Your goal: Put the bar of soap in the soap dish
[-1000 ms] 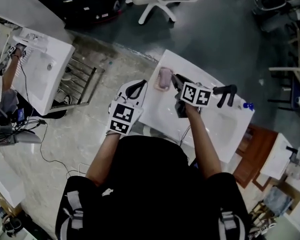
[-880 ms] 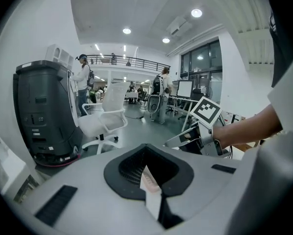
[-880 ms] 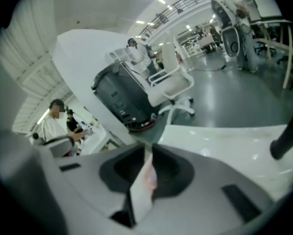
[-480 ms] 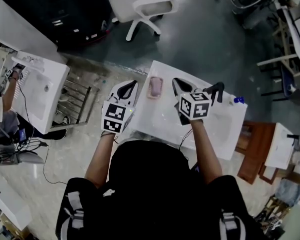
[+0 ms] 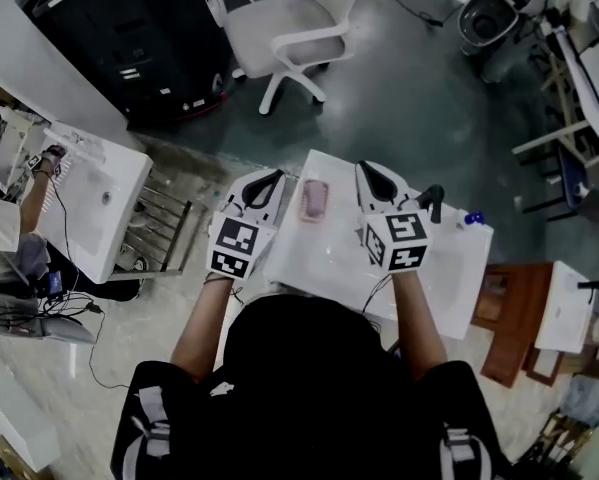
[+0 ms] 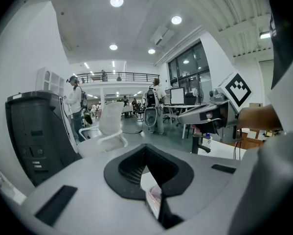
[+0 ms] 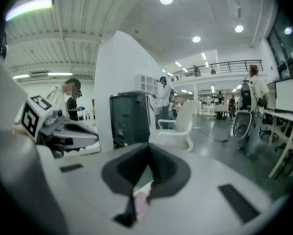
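The pink bar of soap [image 5: 313, 200] lies in its dish at the far left corner of the white washbasin [image 5: 339, 258]; soap and dish are hard to tell apart. My left gripper [image 5: 275, 176] hangs just left of it, jaws together and empty. To the right of the soap my right gripper [image 5: 364, 168] is held up, shut with nothing in it. A sliver of the soap [image 6: 155, 196] shows below the shut jaws in the left gripper view, and the soap [image 7: 141, 203] shows likewise in the right gripper view. Both grippers are above the basin, apart from the soap.
A black faucet [image 5: 434, 200] and a small blue object [image 5: 469, 218] stand at the basin's far right. Beyond are a white office chair [image 5: 289, 28] and a black cabinet [image 5: 129, 38]. At the left stand another white basin [image 5: 89, 203] and a metal rack [image 5: 169, 233].
My right gripper has drawn back from the soap, risen and rolled, with its jaws closed. My left gripper has risen too. The soap stays at the basin's corner.
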The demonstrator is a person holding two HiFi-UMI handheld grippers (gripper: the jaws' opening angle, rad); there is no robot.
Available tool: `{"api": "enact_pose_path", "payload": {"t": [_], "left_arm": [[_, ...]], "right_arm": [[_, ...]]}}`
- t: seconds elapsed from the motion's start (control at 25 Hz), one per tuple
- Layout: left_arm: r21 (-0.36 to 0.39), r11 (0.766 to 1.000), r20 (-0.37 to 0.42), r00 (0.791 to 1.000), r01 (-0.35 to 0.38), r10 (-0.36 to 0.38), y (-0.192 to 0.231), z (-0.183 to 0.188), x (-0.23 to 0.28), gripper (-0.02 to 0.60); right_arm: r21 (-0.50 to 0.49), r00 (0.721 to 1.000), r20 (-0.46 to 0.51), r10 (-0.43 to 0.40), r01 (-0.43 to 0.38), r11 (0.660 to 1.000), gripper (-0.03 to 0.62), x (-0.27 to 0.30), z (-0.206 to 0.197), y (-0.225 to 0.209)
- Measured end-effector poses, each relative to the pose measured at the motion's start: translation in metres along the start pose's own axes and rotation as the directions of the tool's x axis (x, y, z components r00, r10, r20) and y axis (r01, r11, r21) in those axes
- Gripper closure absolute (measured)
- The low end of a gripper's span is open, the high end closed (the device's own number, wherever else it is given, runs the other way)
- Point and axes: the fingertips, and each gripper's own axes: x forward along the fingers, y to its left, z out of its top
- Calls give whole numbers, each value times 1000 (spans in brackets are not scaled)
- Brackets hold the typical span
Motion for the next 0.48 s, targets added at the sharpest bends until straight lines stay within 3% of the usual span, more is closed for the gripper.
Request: {"api": "enact_pose_path", "payload": {"t": [0.32,0.48], "left_arm": [[65,994,127,989,-89,81,11,65,-19,557],[82,992,160,983,-101,87,13,84,-25,557]], "right_arm": [[-61,992,119,-30,38,997,559,-22,59,1],[-73,983,180,-28,42,996,559,-29,81,2]]}}
